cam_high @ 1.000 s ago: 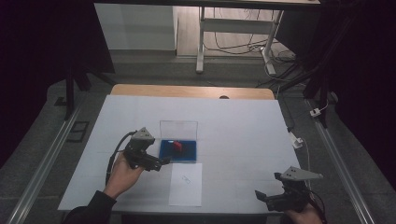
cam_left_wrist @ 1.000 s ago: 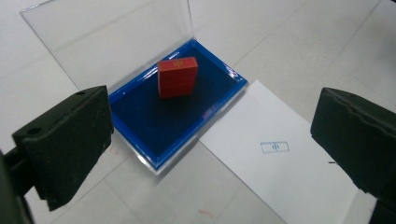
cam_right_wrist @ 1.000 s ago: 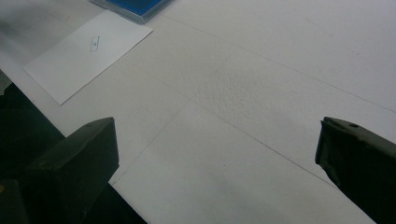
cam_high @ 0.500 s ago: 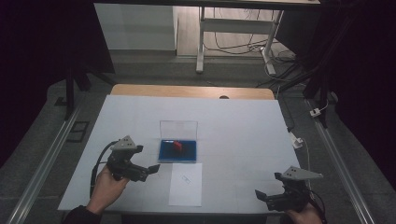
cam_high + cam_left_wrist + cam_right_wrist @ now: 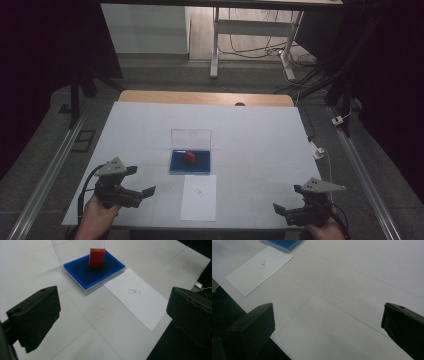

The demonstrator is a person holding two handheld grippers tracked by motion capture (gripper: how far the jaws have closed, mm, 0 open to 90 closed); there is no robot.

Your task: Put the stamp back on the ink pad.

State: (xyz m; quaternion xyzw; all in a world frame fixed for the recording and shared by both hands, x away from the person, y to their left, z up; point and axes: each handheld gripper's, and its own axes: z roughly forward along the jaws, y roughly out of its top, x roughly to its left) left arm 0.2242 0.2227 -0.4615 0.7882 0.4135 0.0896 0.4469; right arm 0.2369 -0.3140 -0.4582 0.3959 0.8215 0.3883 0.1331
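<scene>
Red block: a small red block [image 5: 190,156] stands upright on the blue pad [image 5: 190,162] of a shallow clear case, just above the middle of the high view; in the left gripper view it sits at top centre [image 5: 97,257], touched by neither claw.
Clear lid: the case's lid [image 5: 191,138] stands open behind the pad, on its far side.
Paper sheet: a white sheet [image 5: 199,197] with a small printed mark lies flat just below the case, at centre bottom of the high view.
Left claw: the left claw [image 5: 145,192] is at lower left of the high view, jaws spread wide and empty, pointed toward the case but well short of it.
Right claw: the right claw [image 5: 278,208] is at lower right, near the edge of the surface [image 5: 260,140], jaws wide apart with nothing between them, well away from case and sheet.
Done so far: judging from the layout, the block is seated on the pad and both claws are clear of it.
Left to do: probably closing the lid, or lifting the block onto the sheet; the pictures do not settle which.
</scene>
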